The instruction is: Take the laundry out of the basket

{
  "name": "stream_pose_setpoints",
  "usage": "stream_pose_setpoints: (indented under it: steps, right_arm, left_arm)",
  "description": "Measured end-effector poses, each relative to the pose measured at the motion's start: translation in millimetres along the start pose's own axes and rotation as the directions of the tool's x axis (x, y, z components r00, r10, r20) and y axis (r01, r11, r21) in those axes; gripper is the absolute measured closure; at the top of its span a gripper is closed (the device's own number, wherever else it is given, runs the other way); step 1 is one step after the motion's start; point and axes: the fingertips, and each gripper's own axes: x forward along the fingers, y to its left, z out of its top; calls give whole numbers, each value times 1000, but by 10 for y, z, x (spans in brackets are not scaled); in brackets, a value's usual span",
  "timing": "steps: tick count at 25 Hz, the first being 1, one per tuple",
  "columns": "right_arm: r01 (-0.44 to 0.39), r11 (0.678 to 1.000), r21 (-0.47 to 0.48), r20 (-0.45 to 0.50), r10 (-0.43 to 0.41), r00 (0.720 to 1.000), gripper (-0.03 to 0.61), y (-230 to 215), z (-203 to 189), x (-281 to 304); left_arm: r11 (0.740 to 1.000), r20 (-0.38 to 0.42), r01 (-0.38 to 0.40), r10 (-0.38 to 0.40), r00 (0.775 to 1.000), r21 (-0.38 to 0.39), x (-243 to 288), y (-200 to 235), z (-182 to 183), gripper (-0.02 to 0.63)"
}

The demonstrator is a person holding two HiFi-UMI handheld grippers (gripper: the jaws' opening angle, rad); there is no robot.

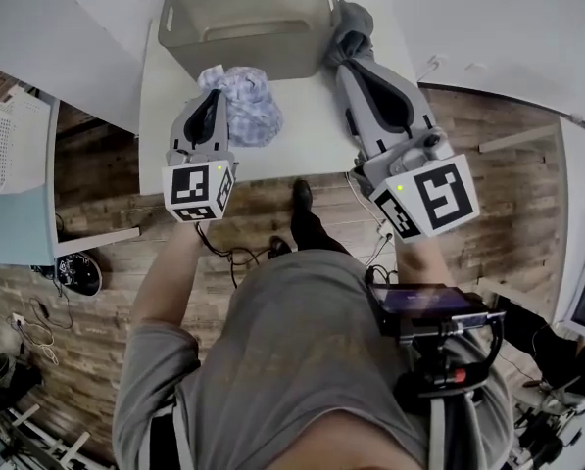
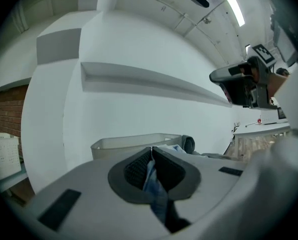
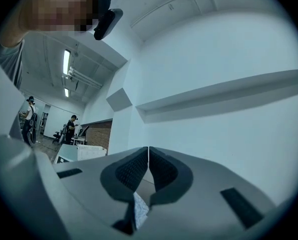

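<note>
Closest to the lens, grey shirt of the person wearing the camera, filling the bottom of the head view below a white table. Far left, off the table, white dotted sheet lying on a pale blue top.

Then left gripper, over the table's left part, marker cube toward the body, pointing level at the basket. Shut tight on blue-and-white cloth: in the left gripper view, a blue fold pinched between the dark pads and trailing out beneath them. Rest of that cloth bunched on the table just right of the jaws, just in front of the basket and outside it.

Middle, at the table's far edge, the basket itself: translucent beige, long side facing the person.

At its right front corner, grey garment, hanging outside the wall, right beside it.

Right of that, right gripper, nearer the lens than the left one, tip at the garment's lower end. Closed on the garment: tips pressed together in the right gripper view, a pale scrap of it caught low between the pads.

Farthest right, black device at the person's waist.

Beyond the right gripper's jaws, white wall with a ledge, and two people standing well off to the left.
</note>
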Motion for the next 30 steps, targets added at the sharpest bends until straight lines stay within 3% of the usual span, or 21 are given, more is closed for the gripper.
stream_pose_setpoints:
  steps: [5, 18, 22, 30]
  right_arm:
    - [26, 1000, -1, -33, -26, 999, 566, -123, -100, 35]
    - [19, 1000, 6, -122, -18, 992, 566, -247, -426, 274]
    - [15, 1000, -4, -118, -15, 993, 566, -197, -388, 251]
    - [13, 1000, 18, -98, -12, 995, 566, -290, -453, 311]
  left_arm:
    - [999, -64, -11, 9, 998, -36, 191, 58, -475, 598]
    - [999, -169, 1, -8, 986, -38, 508, 22, -1126, 595]
    - [1000, -151, -9, 5, 989, -29, 460, -5, -1057, 592]
    - [999, -59, -30, 28, 998, -34, 471, -9, -543, 554]
